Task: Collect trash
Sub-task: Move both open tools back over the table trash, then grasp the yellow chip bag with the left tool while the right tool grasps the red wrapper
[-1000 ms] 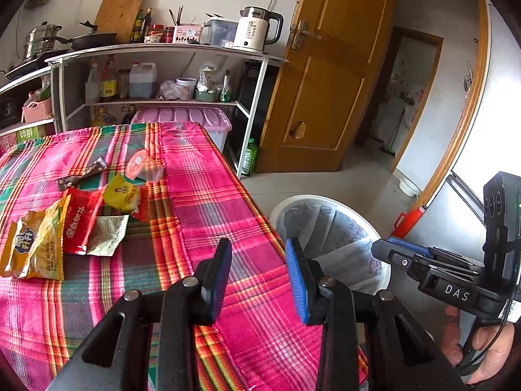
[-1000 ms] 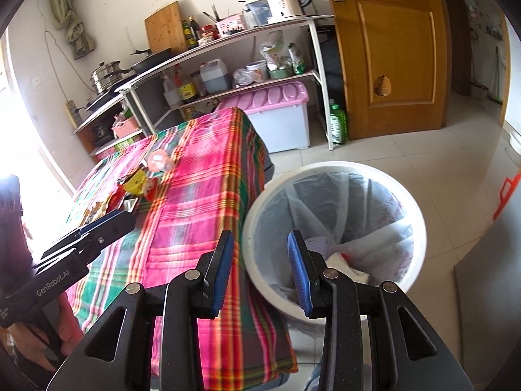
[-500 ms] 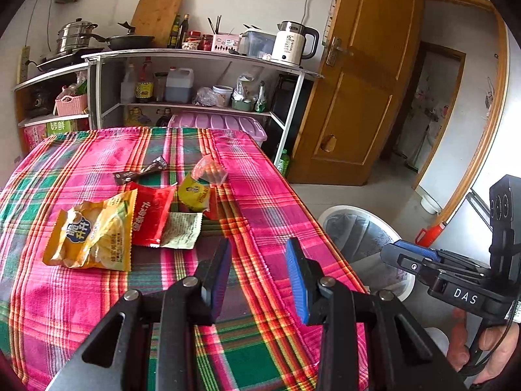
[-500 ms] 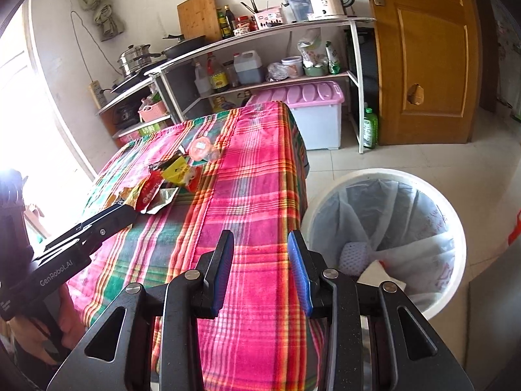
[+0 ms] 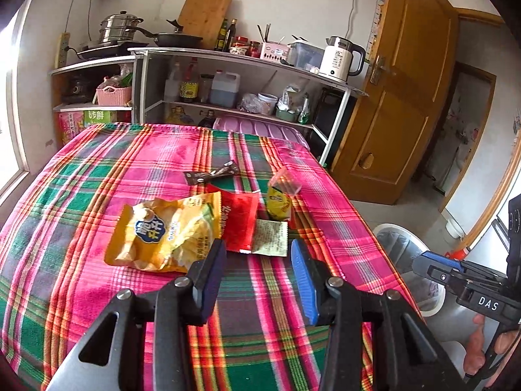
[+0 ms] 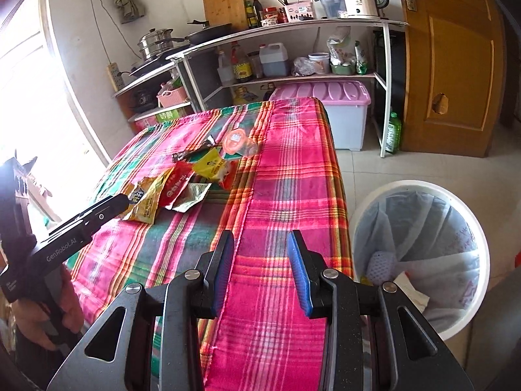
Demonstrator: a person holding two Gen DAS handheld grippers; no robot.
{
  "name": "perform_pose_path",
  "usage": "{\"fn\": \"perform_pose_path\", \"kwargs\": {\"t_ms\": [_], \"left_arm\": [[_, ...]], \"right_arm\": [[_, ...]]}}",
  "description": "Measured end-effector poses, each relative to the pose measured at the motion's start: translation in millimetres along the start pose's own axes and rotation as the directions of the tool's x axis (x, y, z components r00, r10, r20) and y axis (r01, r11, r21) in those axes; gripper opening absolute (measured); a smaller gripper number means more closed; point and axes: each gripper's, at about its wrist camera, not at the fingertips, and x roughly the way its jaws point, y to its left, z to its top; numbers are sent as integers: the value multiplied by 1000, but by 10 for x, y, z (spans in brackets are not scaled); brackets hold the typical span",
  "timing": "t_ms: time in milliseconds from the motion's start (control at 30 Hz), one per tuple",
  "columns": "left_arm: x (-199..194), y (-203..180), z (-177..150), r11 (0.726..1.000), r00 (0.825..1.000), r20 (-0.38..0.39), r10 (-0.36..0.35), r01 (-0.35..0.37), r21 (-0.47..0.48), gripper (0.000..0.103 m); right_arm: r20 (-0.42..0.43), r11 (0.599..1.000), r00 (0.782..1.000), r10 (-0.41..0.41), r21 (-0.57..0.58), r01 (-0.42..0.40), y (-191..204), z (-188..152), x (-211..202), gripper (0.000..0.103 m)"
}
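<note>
My desk, covered in pink-green plaid cloth, carries a yellow snack bag, red packet, pale wrapper, small yellow packet, dark wrapper and clear cup.

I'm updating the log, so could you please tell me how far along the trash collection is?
Some trash already lies in the lined bin. Both tongs, left and right, are open and hold nothing. The wrappers on the table are all left to collect.

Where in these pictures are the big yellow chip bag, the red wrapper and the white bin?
yellow chip bag (image 5: 162,231), left wrist view, on its blue logo.
red wrapper (image 5: 239,218), left wrist view, middle of its face.
white bin (image 6: 420,186), right wrist view, on its far rim.
</note>
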Motion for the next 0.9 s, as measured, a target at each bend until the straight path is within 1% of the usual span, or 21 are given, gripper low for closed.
{"fn": "perform_pose_path", "kwargs": {"t_ms": [233, 400, 600, 900], "left_arm": [[72, 386, 47, 996, 997, -9, 71, -72, -53, 51], [192, 511, 64, 993, 995, -39, 96, -98, -58, 54], [360, 557, 66, 993, 992, -79, 95, -100, -59, 60], [688, 410, 119, 993, 982, -148, 115, -116, 7, 60]], "right_arm": [[-23, 999, 999, 23, -22, -23, 146, 42, 183, 36], [-35, 999, 999, 38, -37, -39, 230, 93, 310, 36], [-48, 998, 998, 48, -42, -50, 273, 155, 452, 36], [-63, 998, 996, 63, -27, -65, 262, 198, 620, 36]]}}
